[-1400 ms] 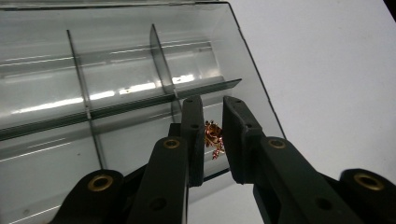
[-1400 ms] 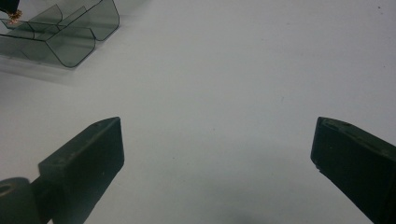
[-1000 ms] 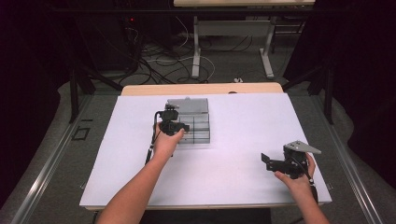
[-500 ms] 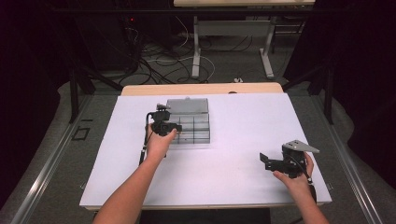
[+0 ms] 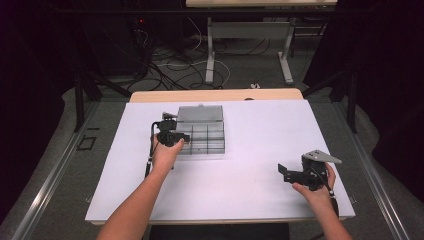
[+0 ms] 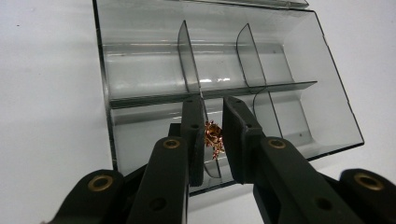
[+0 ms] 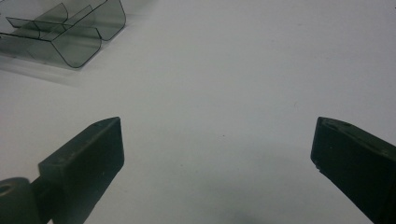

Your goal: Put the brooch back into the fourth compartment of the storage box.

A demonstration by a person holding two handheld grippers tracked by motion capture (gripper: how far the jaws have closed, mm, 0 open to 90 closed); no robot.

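— What's the left claw (image 6: 214, 140) doing?

— It's pinching a small copper-coloured metal piece (image 6: 213, 136) between its jaws, above the near row of the clear compartment box (image 6: 140, 84), close to a divider. I cannot tell which compartment lies beneath.

— Where's the box?

— On the white counter (image 5: 260, 150), towards the far left, its lid (image 5: 200, 113) open at the back.

— And the right claw (image 7: 217, 140)?

— Spread wide with nothing between its jaws, low over bare counter at the near right, well apart from the box.
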